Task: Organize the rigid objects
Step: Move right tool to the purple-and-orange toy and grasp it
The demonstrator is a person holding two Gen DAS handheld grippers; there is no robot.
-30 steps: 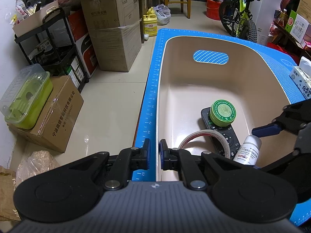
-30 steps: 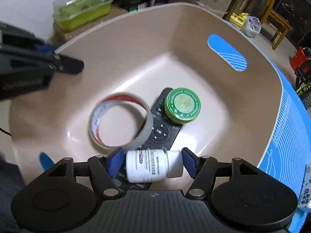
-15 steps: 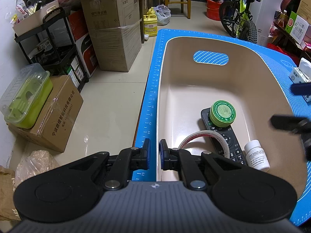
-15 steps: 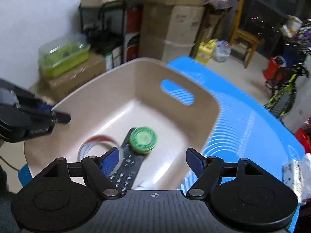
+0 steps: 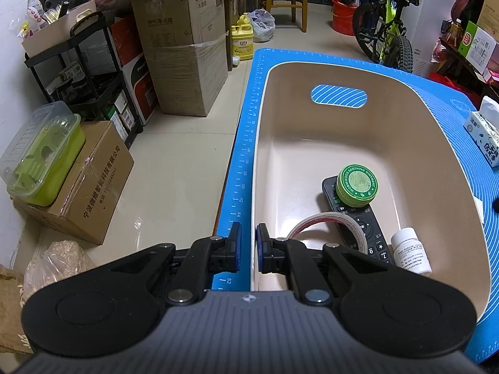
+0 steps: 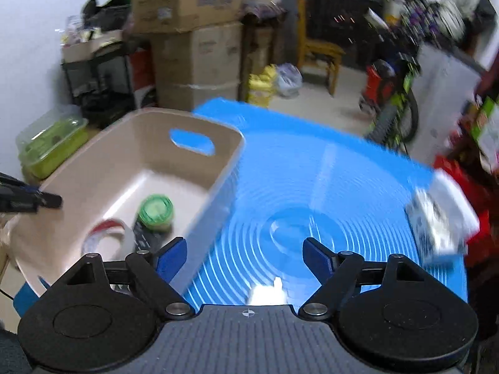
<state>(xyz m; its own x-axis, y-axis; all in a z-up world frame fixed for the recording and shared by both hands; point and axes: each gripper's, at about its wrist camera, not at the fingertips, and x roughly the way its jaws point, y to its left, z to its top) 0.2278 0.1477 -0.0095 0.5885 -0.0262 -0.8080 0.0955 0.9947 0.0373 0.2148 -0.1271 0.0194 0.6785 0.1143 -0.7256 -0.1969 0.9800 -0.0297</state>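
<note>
There the left gripper (image 5: pixel 247 243) pinched the bin (image 5: pixel 259 143) rim at six o'clock. The right gripper (image 6: pixel 244 254) gaped wide, empty, over the mat (image 6: pixel 327 187); a bottle (image 5: pixel 410 254) lay at five o'clock.

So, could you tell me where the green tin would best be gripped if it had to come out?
Probably across the green tin's round side wall, coming from above: it lies flat, lid up, atop the remote, so its sides are exposed, with the tub wall set well back.
</note>
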